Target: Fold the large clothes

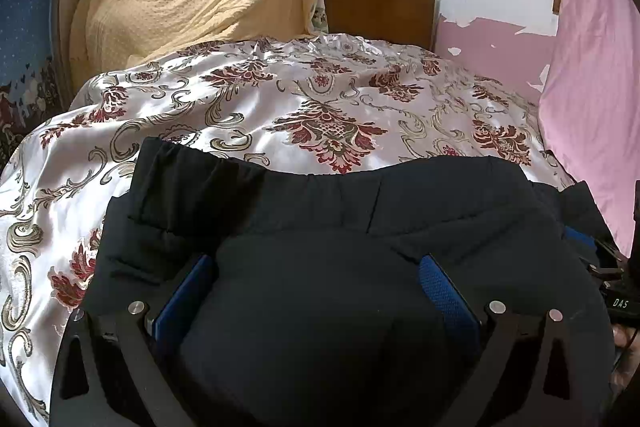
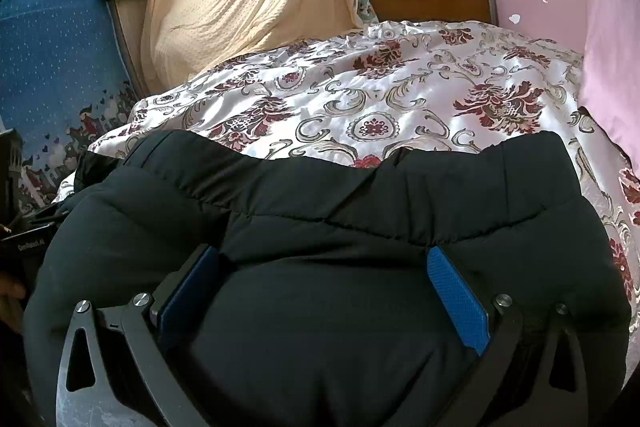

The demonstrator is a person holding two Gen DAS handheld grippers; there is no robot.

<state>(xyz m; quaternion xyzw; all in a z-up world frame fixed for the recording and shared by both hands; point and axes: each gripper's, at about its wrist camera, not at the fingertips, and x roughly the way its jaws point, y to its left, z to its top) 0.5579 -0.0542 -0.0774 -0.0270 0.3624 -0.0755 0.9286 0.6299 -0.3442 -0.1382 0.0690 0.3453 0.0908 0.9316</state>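
Both tongs [image 1: 316,291] [image 2: 320,287] spread wide, black padded garment [image 1: 320,227] bulging between fingers.

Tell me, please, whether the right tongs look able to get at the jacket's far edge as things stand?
Probably not without letting go: the right tongs stand wide with the black jacket's padding bulging between the pads, and the far edge lies beyond them on the floral bedspread.

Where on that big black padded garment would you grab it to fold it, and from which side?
Probably the far elasticated hem of the black garment, near its two corners, coming over from the near side. That straight band lies flat on the floral bedspread, giving the fingers a firm edge; the puffy middle bulges.
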